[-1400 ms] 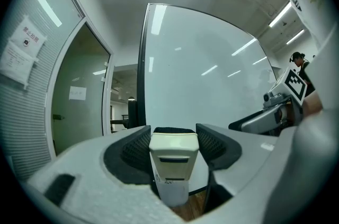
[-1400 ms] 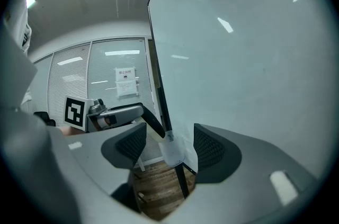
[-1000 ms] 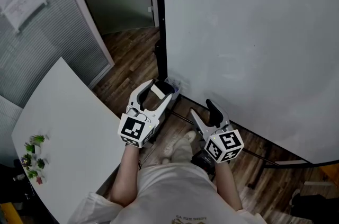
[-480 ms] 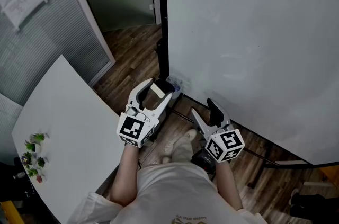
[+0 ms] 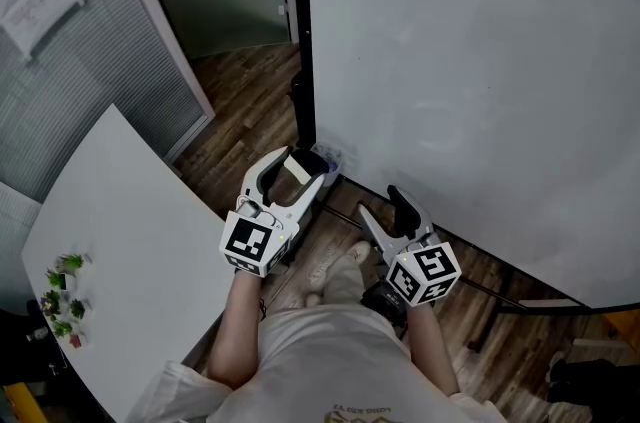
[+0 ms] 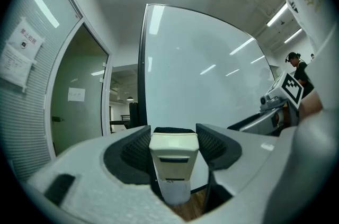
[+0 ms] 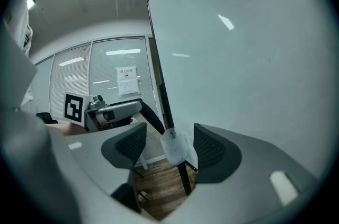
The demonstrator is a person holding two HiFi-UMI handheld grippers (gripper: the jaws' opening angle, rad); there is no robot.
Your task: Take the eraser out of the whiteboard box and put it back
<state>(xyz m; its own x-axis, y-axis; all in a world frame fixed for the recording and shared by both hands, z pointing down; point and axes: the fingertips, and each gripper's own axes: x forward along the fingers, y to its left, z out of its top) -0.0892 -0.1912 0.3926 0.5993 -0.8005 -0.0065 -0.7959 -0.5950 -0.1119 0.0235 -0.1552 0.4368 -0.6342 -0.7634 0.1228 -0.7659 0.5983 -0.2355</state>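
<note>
Clamping the eraser [image 6: 174,159] between its two pads, the left gripper [image 5: 293,169] points toward the dark left frame of the whiteboard [image 5: 470,61]. The eraser is a cream block with a dark felt strip at its far end. It fills the gap from pad to pad and sticks out a little past the fingertips. In the head view the translucent whiteboard box [image 5: 330,159] hangs on the frame just beyond this gripper's tips, so the eraser is outside the box and just in front of it. The right gripper [image 5: 382,206] is held beside the left one, its jaws standing apart with nothing pressed between the pads. In the right gripper view the box [image 7: 174,148] shows through that gap, well beyond the fingertips.
</note>
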